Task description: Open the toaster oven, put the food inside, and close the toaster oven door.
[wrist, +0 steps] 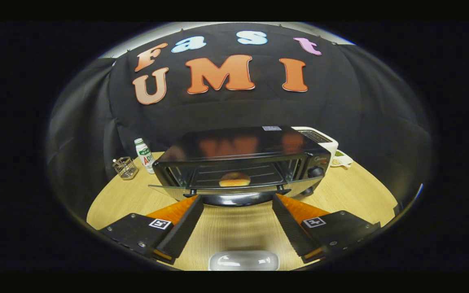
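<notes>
On the light wooden round table (352,191), a small wire-mesh basket (125,167) holds something too small to tell. Beside it stands a white plastic bottle with a green cap (145,155). The black toaster oven (240,162) faces the gripper (237,199), its long axis running left to right, door (222,189) dropped open. A round golden bun (234,179) lies on the rack inside. The gripper's fingers spread wide, empty, tips just before the door. A white appliance (320,138) sits behind the oven.

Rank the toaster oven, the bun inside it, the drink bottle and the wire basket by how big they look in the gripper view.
1. toaster oven
2. drink bottle
3. bun and wire basket: look alike, unranked.
The gripper is open, fingers just short of the oven's dropped door.
</notes>
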{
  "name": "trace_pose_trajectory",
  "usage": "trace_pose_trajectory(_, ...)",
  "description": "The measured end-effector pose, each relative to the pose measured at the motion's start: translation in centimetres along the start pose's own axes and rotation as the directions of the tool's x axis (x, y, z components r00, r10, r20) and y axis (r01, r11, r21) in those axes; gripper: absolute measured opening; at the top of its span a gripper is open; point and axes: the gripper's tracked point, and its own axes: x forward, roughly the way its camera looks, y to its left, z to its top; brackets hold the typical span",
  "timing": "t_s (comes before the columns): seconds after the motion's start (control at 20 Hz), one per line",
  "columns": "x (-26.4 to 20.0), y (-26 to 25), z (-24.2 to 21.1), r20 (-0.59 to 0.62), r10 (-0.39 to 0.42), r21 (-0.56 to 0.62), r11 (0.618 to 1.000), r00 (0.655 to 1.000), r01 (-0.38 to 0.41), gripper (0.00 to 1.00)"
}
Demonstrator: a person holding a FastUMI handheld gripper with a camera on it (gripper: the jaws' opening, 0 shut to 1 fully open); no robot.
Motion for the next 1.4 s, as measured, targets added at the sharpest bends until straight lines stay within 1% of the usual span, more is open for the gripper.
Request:
trace_pose_trajectory(0.2,1.6,1.2,0.8,-0.009,0.031,-0.003,0.999,0.999,-0.031,1.0)
trace_pose_trajectory(0.25,0.8,1.7,1.0,-0.007,0.036,-0.005,0.999,0.999,-0.036,1.0)
trace_pose_trajectory(0.45,0.9,2.0,2.8,0.021,0.044,-0.031,0.999,0.999,-0.043,1.0)
trace_pose_trajectory(0.65,-0.1,2.1,4.5,0.038,0.058,-0.036,0.998,0.998,-0.057,1.0)
trace_pose_trajectory(0.8,-1.7,1.1,7.7,0.075,0.038,-0.055,0.998,0.996,-0.034,1.0)
trace_pose_trajectory(0.95,-4.5,0.2,11.8,0.122,0.024,-0.052,0.998,0.992,-0.018,1.0)
trace_pose_trajectory(1.0,-4.4,-0.3,13.6,0.139,0.018,-0.051,0.999,0.99,-0.01,1.0)
trace_pose_trajectory(1.15,-7.7,-1.7,17.7,0.203,-0.011,-0.046,0.999,0.979,0.02,1.0)
trace_pose_trajectory(1.4,-11.7,-3.6,21.9,0.284,-0.056,-0.061,0.995,0.957,0.076,1.0)
